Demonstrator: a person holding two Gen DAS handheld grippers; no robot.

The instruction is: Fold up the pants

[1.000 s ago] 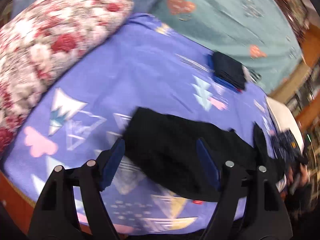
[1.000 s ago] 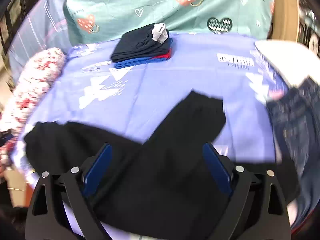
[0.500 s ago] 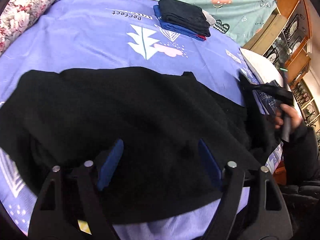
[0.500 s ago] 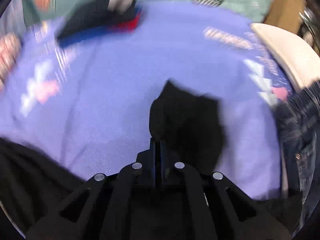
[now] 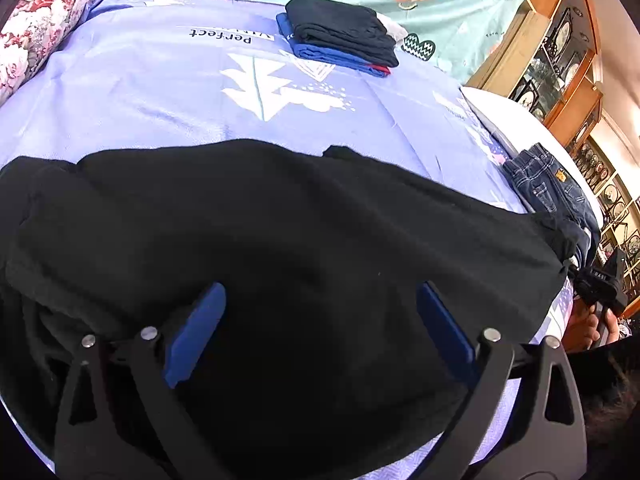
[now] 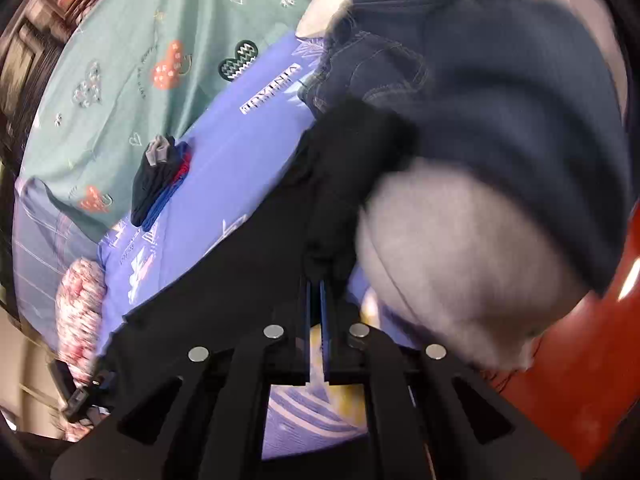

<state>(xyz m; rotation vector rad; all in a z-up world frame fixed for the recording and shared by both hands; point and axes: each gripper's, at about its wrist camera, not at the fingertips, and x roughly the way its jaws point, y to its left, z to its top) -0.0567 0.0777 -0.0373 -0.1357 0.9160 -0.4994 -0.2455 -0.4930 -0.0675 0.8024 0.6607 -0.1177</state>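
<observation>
Black pants (image 5: 280,248) lie doubled lengthwise along the bed's (image 5: 140,92) near edge. Left gripper (image 5: 316,332) is opening above them, empty; right gripper (image 6: 316,284) pinches one leg end. Crosswise folds remain.

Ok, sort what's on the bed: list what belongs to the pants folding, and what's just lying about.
In the job:
- black pants, spread on the bed
- right claw, shut on a pants end
- left claw, opening over the pants, pads off the cloth

Lying about:
- folded clothes stack
- jeans
- floral pillow
- purple sheet
</observation>
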